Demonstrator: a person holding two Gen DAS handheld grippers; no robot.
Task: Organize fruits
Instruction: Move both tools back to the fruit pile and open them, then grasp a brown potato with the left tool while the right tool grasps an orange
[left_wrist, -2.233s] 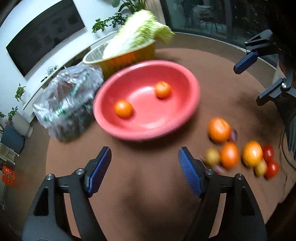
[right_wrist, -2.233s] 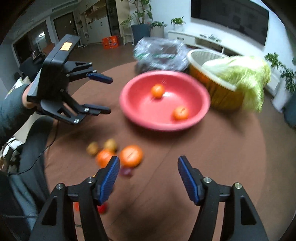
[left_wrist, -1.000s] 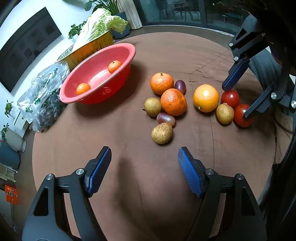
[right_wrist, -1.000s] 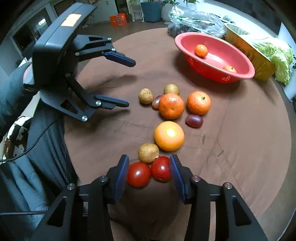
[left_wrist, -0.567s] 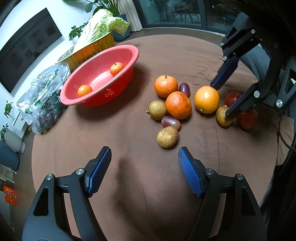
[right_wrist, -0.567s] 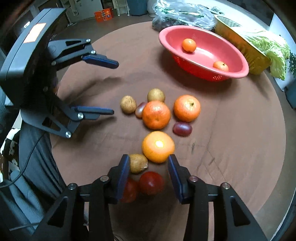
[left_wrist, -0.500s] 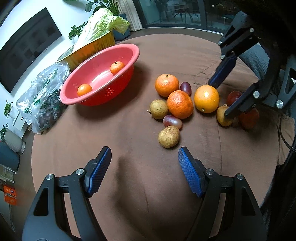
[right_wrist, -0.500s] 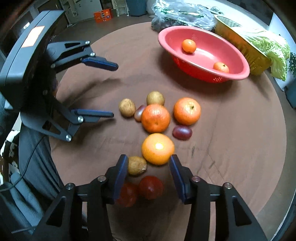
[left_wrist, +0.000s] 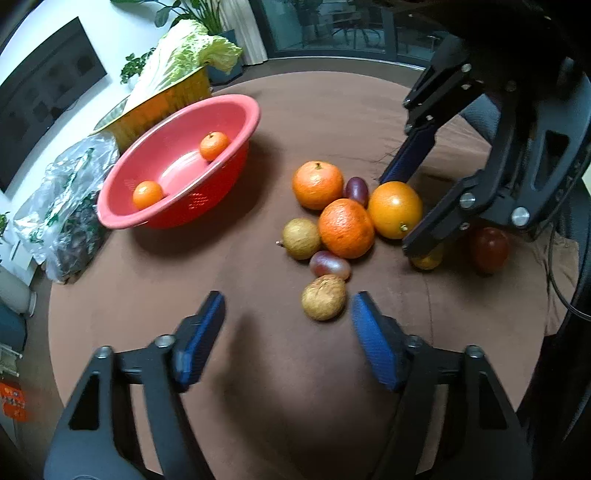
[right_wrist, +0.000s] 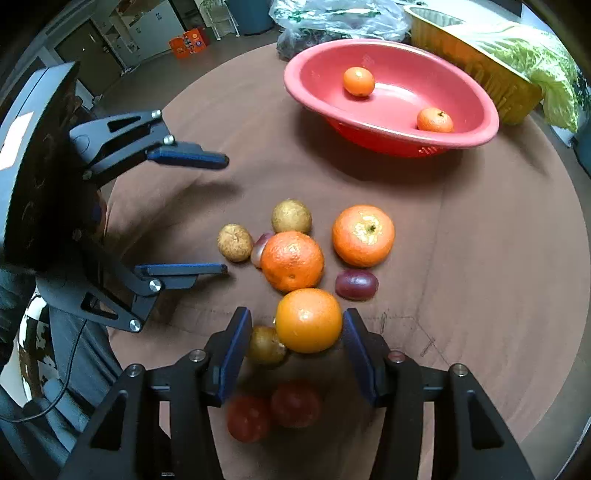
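Observation:
Fruit lies in a cluster on the brown table: three oranges, brown round fruits, purple fruits and two red tomatoes (right_wrist: 271, 411). My right gripper (right_wrist: 297, 347) is open, its fingers on both sides of the smooth yellow-orange orange (right_wrist: 308, 320), (left_wrist: 394, 209), with a brown fruit (right_wrist: 265, 345) also between them. My left gripper (left_wrist: 288, 338) is open and empty; a wrinkled brown fruit (left_wrist: 324, 297) lies just inside its right finger. A red basket (left_wrist: 177, 162), (right_wrist: 391, 96) holds two small tangerines.
A yellow tub with a napa cabbage (left_wrist: 184, 62), (right_wrist: 524, 55) stands behind the red basket. A clear plastic bag of greens (left_wrist: 62, 206), (right_wrist: 336, 18) lies beside it. The round table's edge curves close to the tomatoes.
My right gripper has moved forward over the tomatoes and now straddles the yellow-orange orange. My left gripper has edged closer to the wrinkled brown fruit.

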